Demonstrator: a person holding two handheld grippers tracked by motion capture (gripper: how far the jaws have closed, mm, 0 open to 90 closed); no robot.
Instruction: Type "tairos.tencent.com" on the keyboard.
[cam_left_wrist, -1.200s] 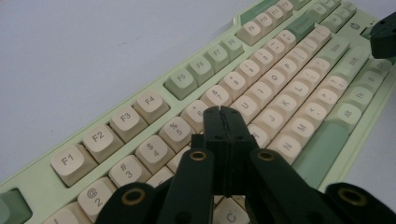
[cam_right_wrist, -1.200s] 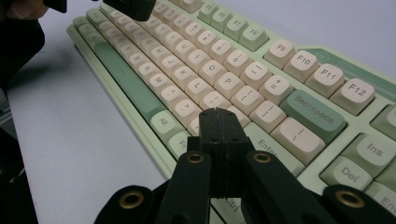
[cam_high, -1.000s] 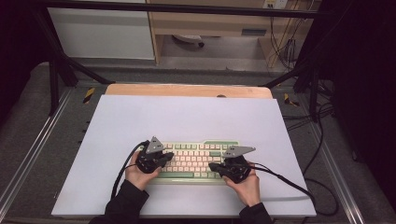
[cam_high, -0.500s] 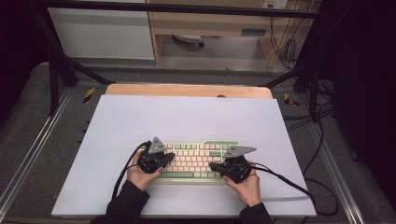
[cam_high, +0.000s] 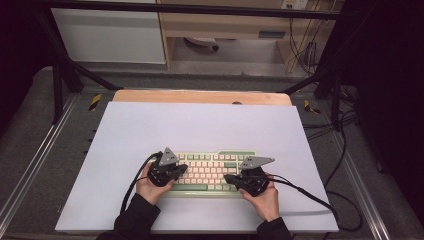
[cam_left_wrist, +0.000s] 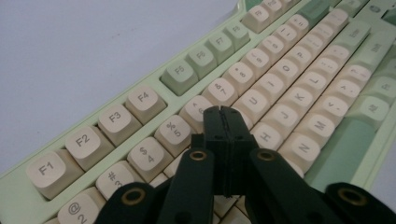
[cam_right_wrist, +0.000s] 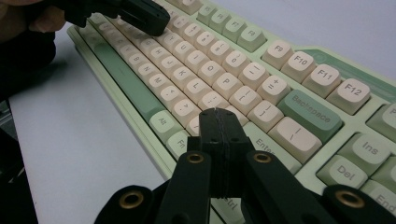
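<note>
A pale green keyboard (cam_high: 212, 170) with cream keys lies near the front of the white table. My left gripper (cam_high: 184, 169) hovers over its left half, jaws shut with nothing between them. In the left gripper view the left gripper (cam_left_wrist: 225, 112) has its tips just above the keys near the 6 and Y (cam_left_wrist: 205, 109). My right gripper (cam_high: 227, 178) sits over the right half, also shut and empty. The right gripper view puts the right gripper (cam_right_wrist: 217, 113) over the keys left of Enter (cam_right_wrist: 264, 147), with the green Backspace key (cam_right_wrist: 310, 112) beyond.
The white table top (cam_high: 200, 125) has free room behind and beside the keyboard. A wooden strip (cam_high: 200, 96) runs along its far edge. Cables (cam_high: 310, 192) trail from both grippers across the front. The other gripper's black tip (cam_right_wrist: 142, 16) hangs over the far keys.
Both grippers have stayed over the keyboard with only a slight shift; the jaws have remained shut.
</note>
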